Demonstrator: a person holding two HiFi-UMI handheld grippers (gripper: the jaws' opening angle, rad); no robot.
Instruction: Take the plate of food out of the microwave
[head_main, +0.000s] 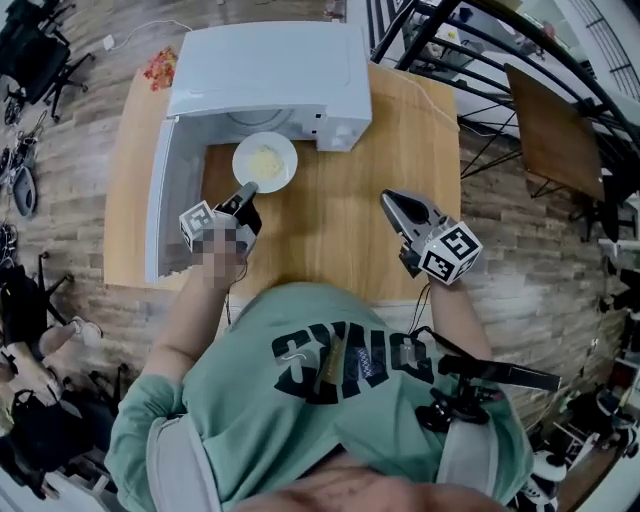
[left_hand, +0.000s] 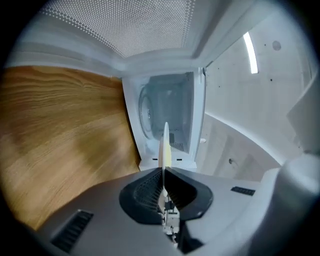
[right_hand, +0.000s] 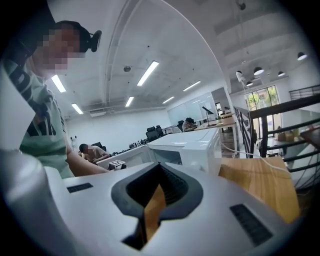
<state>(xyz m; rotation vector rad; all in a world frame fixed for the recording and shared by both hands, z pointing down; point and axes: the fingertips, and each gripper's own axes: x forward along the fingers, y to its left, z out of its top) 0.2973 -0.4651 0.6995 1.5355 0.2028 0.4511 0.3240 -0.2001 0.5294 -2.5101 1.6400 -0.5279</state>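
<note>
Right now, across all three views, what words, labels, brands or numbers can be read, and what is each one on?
Shirt: large dark letters, seen upside down and creased in the head view; I cannot read them with confidence.
Left cube and right cube: black-and-white square marker patterns, no words.
Microwave: no brand, label or number is readable in any view.
No other text is legible.

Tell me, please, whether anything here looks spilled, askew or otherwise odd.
Nothing stands out. The plate sits level in front of the open microwave, with its food heaped in the middle and the left gripper clamped on its rim. No spill shows on the table.
</note>
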